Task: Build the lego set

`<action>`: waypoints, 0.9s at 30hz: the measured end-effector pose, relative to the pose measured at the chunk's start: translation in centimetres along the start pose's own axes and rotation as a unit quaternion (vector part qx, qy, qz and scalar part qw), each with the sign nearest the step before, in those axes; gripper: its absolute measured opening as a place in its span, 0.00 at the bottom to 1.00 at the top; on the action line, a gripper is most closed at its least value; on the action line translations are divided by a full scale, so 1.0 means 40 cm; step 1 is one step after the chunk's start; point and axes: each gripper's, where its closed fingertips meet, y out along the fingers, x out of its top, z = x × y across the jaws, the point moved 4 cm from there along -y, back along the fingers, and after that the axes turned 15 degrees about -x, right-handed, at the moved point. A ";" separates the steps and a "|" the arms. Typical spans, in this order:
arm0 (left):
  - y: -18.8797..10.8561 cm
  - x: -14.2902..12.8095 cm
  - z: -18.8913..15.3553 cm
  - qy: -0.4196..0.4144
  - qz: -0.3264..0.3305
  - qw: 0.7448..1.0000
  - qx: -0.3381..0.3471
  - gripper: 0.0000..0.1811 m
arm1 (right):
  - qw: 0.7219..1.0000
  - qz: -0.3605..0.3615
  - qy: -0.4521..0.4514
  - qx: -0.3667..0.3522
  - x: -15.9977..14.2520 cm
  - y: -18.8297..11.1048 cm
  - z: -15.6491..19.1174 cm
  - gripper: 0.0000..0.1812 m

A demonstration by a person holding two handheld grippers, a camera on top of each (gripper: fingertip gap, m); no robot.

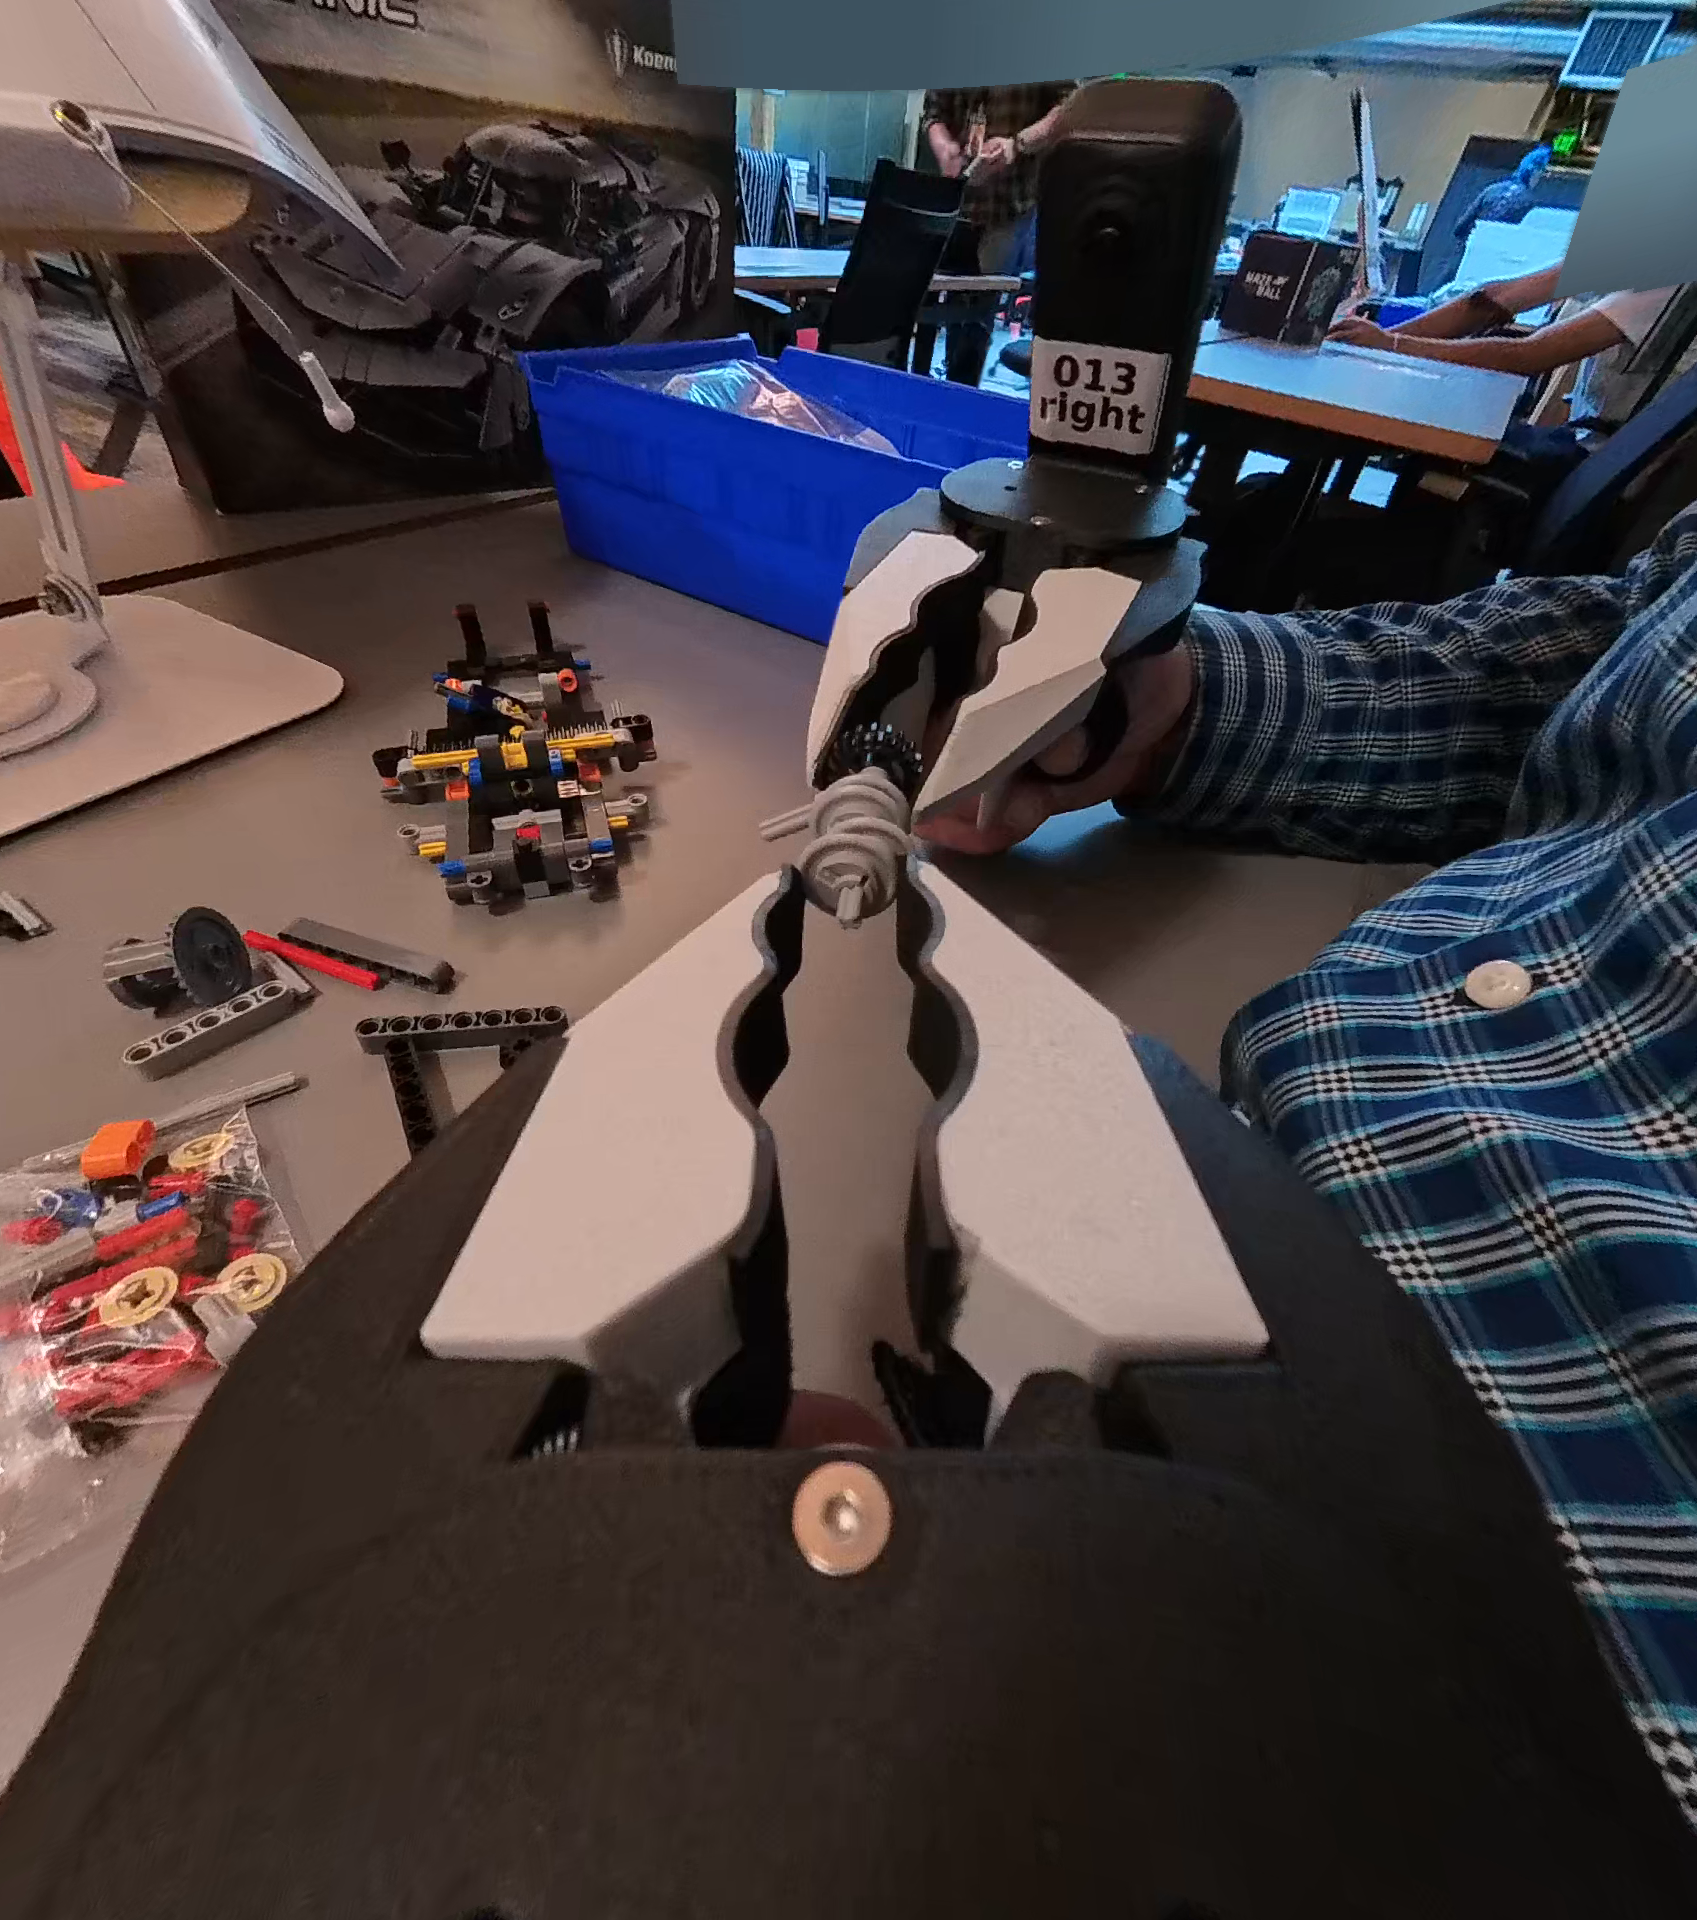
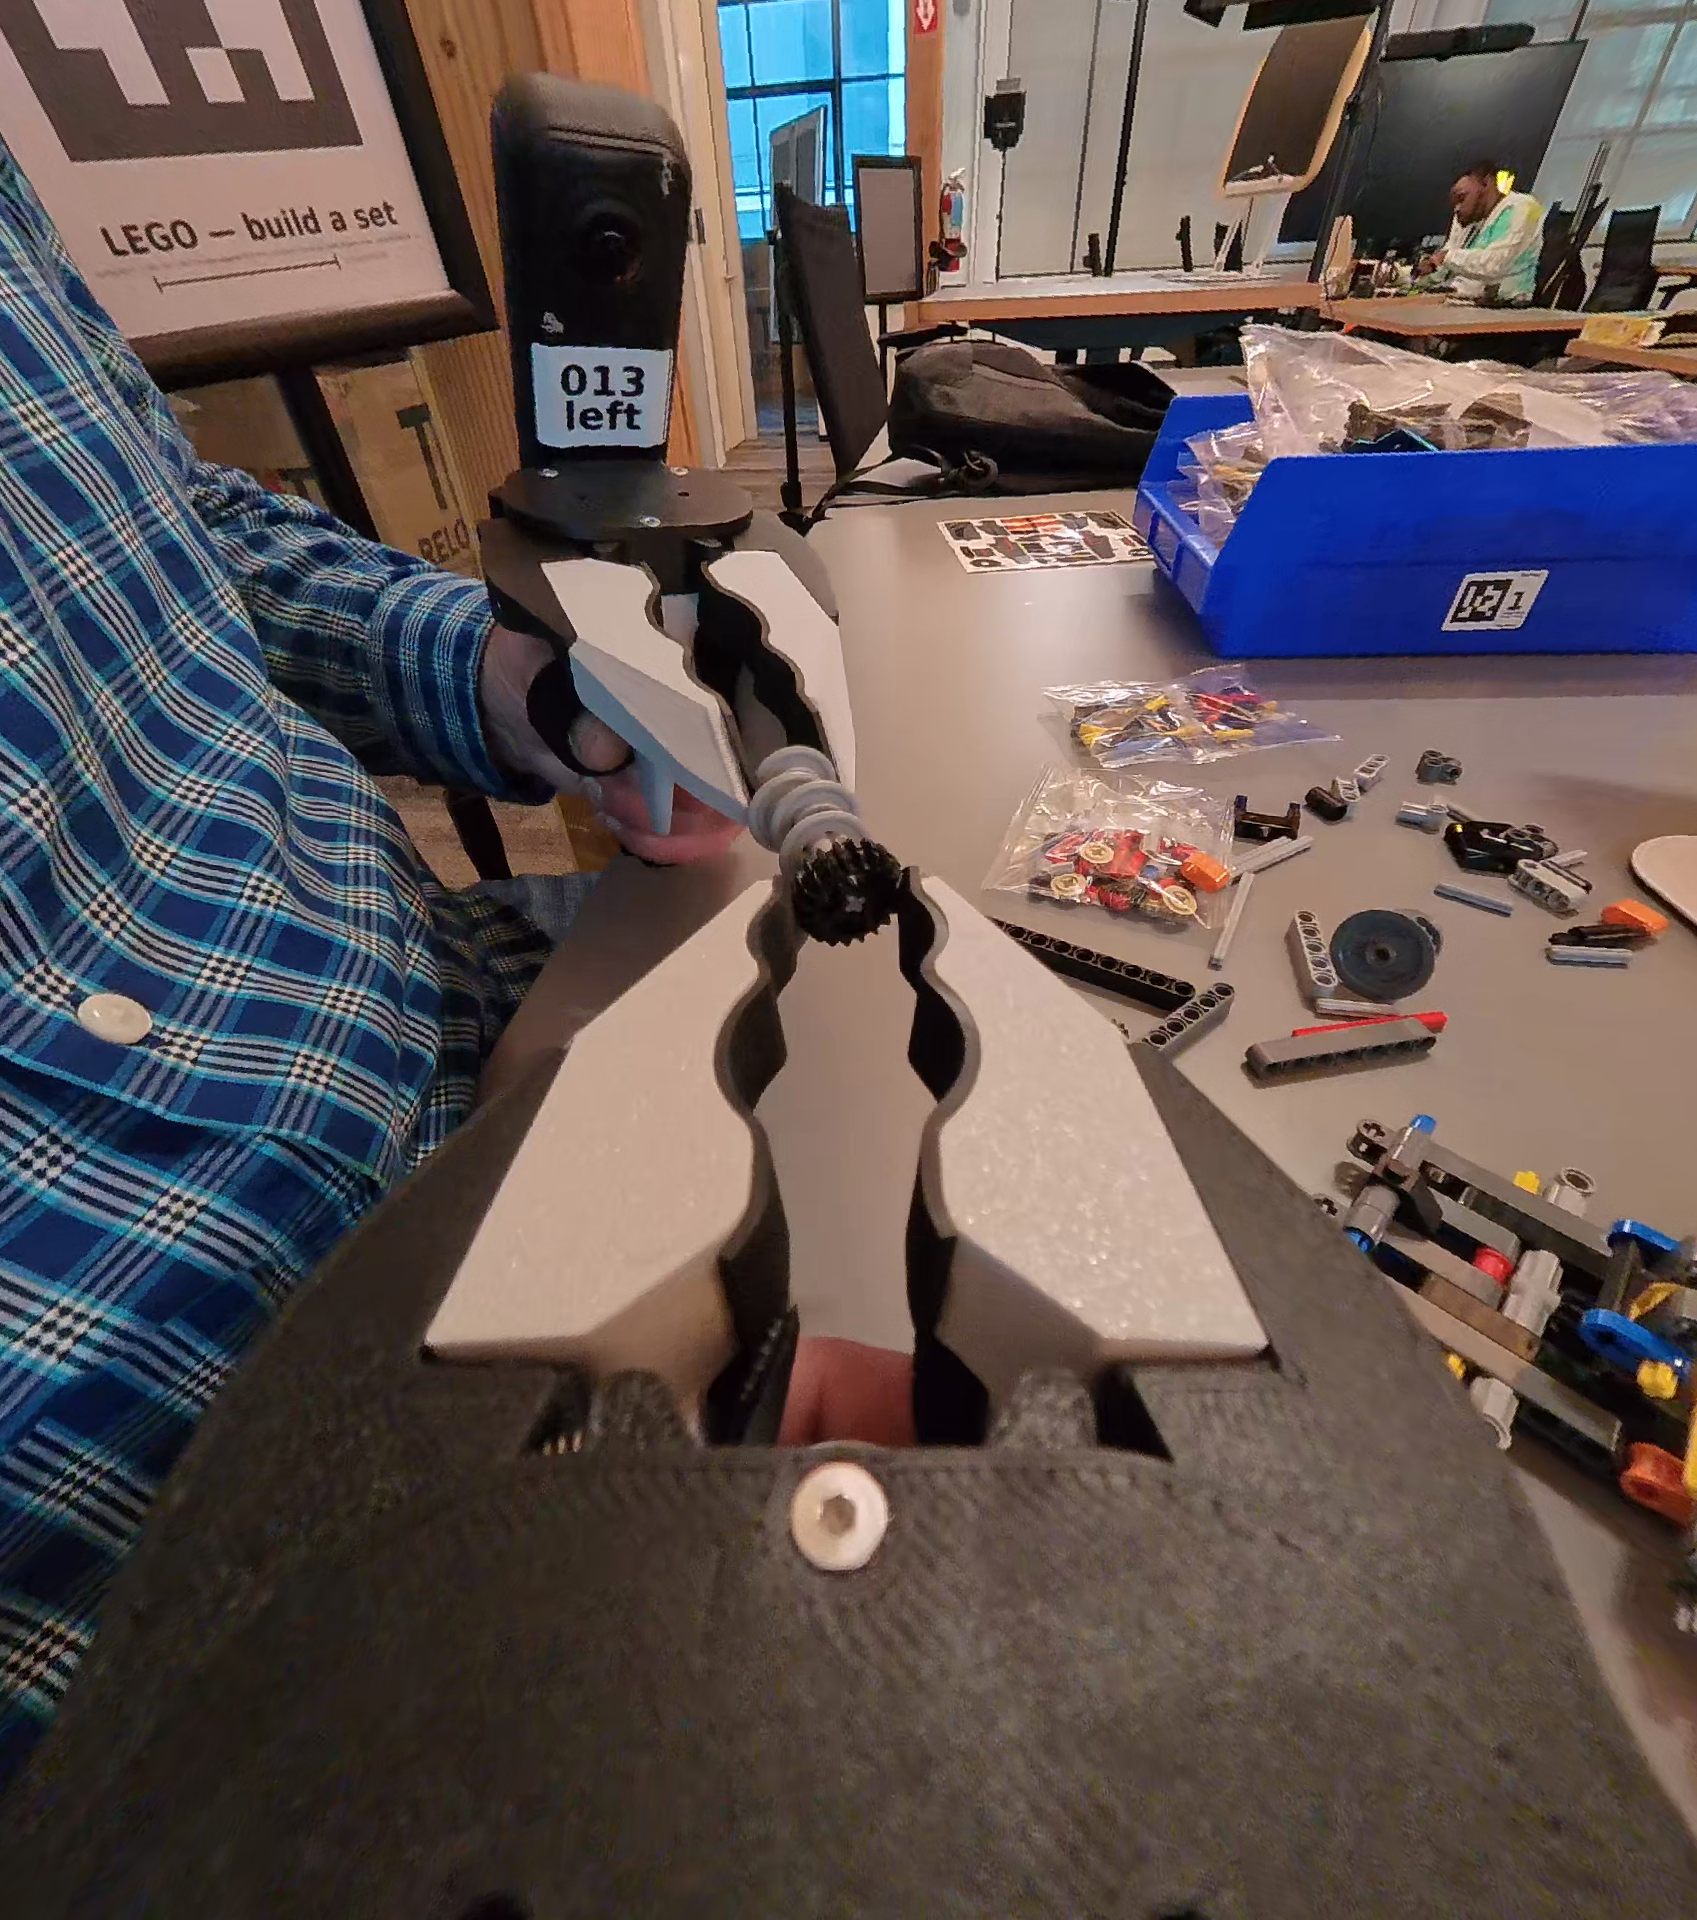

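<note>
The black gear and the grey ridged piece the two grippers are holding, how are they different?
The black gear is dark with small teeth all round; the grey ridged piece is pale with smooth ring-like ridges. The gear is short and stubby, the grey piece longer. The right gripper pinches the gear; the left gripper pinches the grey piece. Both sit end to end in one line, held above the table.

An open office: wood-edged desks [image 2: 1114, 301], black chairs [image 1: 891, 260], tall bright windows [image 2: 1654, 94] and a wood-panelled wall [image 2: 532, 52].
</note>
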 end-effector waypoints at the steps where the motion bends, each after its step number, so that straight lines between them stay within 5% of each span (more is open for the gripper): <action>1: 0.001 -0.003 0.000 0.001 0.004 1.000 0.000 0.09 | 1.000 0.000 0.001 0.000 0.000 0.000 -0.001 0.09; 8: -0.004 0.016 0.015 0.006 -0.006 1.000 0.005 0.09 | 0.999 -0.016 -0.029 -0.029 0.010 0.002 -0.009 0.10; 10: -0.015 0.026 0.037 -0.011 -0.020 1.000 0.016 0.17 | 0.994 -0.029 -0.082 -0.066 0.031 0.002 -0.015 0.09; 17: -0.051 0.052 0.073 -0.065 -0.060 0.996 0.002 0.13 | 0.917 -0.026 -0.354 -0.183 0.081 0.004 -0.015 0.10; 27: -0.029 0.083 0.046 -0.077 -0.093 0.990 -0.067 0.05 | 0.954 -0.054 -0.263 -0.132 0.099 -0.011 -0.013 0.10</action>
